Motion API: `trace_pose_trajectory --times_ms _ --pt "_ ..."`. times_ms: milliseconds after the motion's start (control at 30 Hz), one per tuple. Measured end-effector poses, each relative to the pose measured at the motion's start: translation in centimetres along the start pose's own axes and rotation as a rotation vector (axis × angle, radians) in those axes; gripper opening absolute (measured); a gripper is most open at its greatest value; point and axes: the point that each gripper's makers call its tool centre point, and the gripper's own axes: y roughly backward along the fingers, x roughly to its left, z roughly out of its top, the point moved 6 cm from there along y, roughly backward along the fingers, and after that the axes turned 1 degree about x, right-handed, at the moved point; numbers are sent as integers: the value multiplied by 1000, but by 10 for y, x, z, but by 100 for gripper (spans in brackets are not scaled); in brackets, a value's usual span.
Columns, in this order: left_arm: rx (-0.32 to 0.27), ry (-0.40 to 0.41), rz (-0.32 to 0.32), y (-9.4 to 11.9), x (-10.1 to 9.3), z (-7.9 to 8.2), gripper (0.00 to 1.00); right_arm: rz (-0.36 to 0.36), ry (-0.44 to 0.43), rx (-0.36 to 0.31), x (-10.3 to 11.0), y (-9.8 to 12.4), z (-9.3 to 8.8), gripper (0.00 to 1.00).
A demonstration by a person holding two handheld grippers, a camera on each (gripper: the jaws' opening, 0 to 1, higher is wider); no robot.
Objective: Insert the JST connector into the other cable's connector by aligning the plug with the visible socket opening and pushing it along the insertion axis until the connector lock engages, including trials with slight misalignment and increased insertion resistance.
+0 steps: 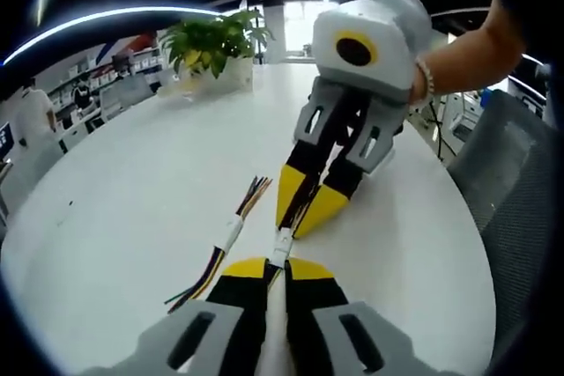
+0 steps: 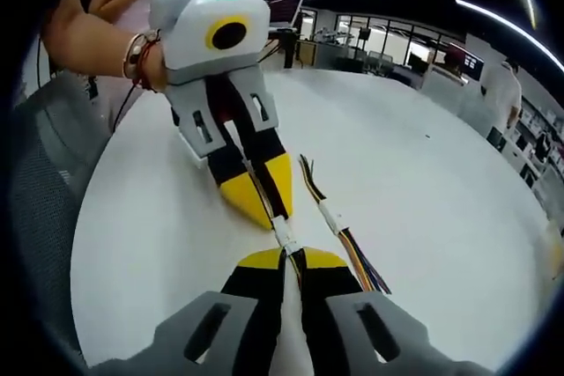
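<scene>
On a white table (image 1: 132, 200), my two grippers meet tip to tip. My left gripper (image 1: 275, 263) is shut on a thin cable whose small white JST connector (image 1: 280, 244) sticks out past its yellow tips. Facing it from the upper right, my right gripper (image 1: 298, 224) is shut on the other cable, right at that connector. In the right gripper view, my right gripper (image 2: 293, 257) holds its cable while the white connector (image 2: 284, 235) bridges the gap to the left gripper (image 2: 271, 217). I cannot tell whether the two connector halves are fully seated.
A spare cable with coloured wires and a white connector (image 1: 231, 233) lies beside the grippers (image 2: 330, 216). A potted plant (image 1: 211, 41) stands at the table's far edge. Grey mesh chairs (image 1: 515, 182) (image 2: 40, 182) flank the table. A person's forearm (image 2: 88, 41) holds the left gripper.
</scene>
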Motion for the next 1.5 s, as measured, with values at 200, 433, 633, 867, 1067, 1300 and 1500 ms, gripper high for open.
trace_pose_trajectory --times_ms 200,433,633,867,1067,1300,1500 --pt "4 -15 2 0 -1 1 1 -1 18 5 0 -1 0 4" --pt "6 -5 5 0 -1 0 1 -9 19 7 1 -1 1 5" --pt "6 -1 8 0 -1 0 1 -9 12 4 0 -1 0 5" --pt "1 11 12 0 0 0 2 -8 9 3 0 0 0 5" --pt "-13 35 22 0 1 -1 3 -17 -5 1 -3 0 -1 9" --pt "-5 23 47 1 4 -2 6 -27 -26 8 -5 2 -2 12" --pt "-32 51 57 10 6 2 6 -42 -46 -15 -9 9 2 13"
